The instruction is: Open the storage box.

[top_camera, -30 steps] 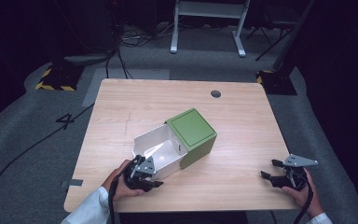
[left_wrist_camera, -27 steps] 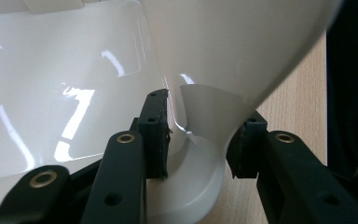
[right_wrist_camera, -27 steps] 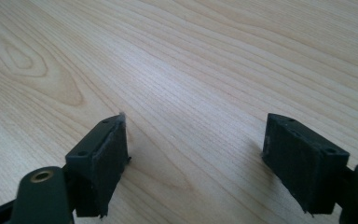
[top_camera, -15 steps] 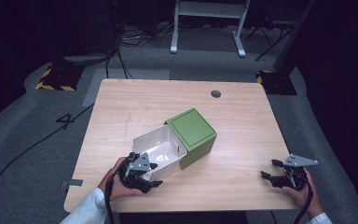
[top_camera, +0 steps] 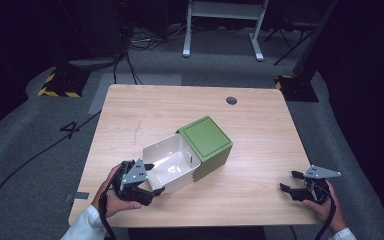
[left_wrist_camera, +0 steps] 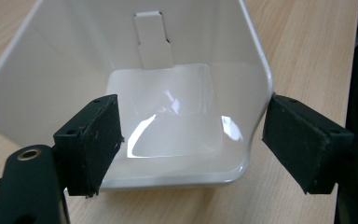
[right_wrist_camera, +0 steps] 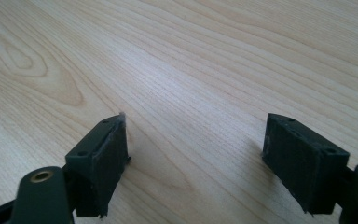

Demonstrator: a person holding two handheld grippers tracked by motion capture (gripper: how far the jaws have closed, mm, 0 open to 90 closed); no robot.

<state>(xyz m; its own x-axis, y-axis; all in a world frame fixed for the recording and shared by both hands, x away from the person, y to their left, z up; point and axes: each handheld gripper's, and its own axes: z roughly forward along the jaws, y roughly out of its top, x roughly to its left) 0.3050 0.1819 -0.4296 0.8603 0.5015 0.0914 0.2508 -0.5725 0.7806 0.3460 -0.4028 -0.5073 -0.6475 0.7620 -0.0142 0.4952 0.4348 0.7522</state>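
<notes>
Left gripper (top_camera: 152, 187) gapes at the white tray's (top_camera: 172, 162) open end — one jaw inside, one outside its wall. Right gripper (top_camera: 290, 182) rests wide apart on the table (top_camera: 260, 125) — empty.

A light wooden table (top_camera: 145, 115) with a round dark cable hole (top_camera: 231, 100) near its far right edge stands on grey carpet (top_camera: 40, 145). A white "4" (top_camera: 71, 129) is marked on the floor at left. Far left sits a block with yellow-black hazard stripes (top_camera: 59, 92); another (top_camera: 284, 80) lies far right. A white metal frame (top_camera: 223, 27) stands beyond, with cables (top_camera: 145, 42) trailing nearby. The surroundings are dark.
</notes>
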